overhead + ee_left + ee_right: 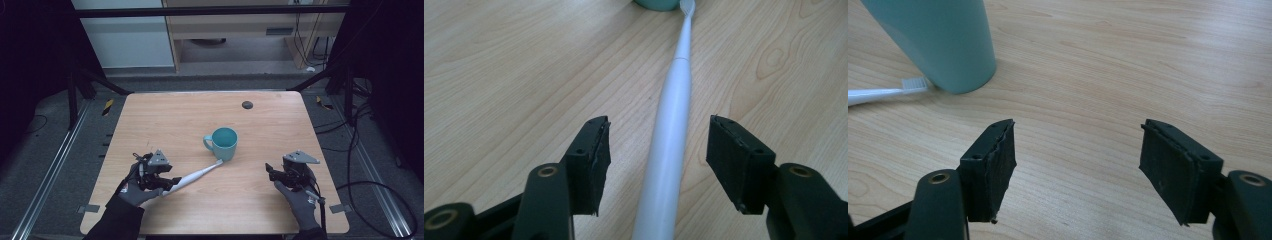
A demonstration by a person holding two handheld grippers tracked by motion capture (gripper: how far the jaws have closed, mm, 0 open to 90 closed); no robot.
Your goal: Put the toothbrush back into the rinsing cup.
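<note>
Nothing is gripped yet. Toothbrush [669, 135] lies flat near tabletop centre, bristles touching teal mug [223, 143]; left gripper [658, 160] jaws are held wide astride its handle. Right gripper [1078, 170] is kept wide, nr. right edge. Grasp & lift remain.

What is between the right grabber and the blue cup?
Nothing: in the right gripper view, bare wooden table lies between the open right gripper and the teal cup. The toothbrush lies off to the cup's other side.
</note>
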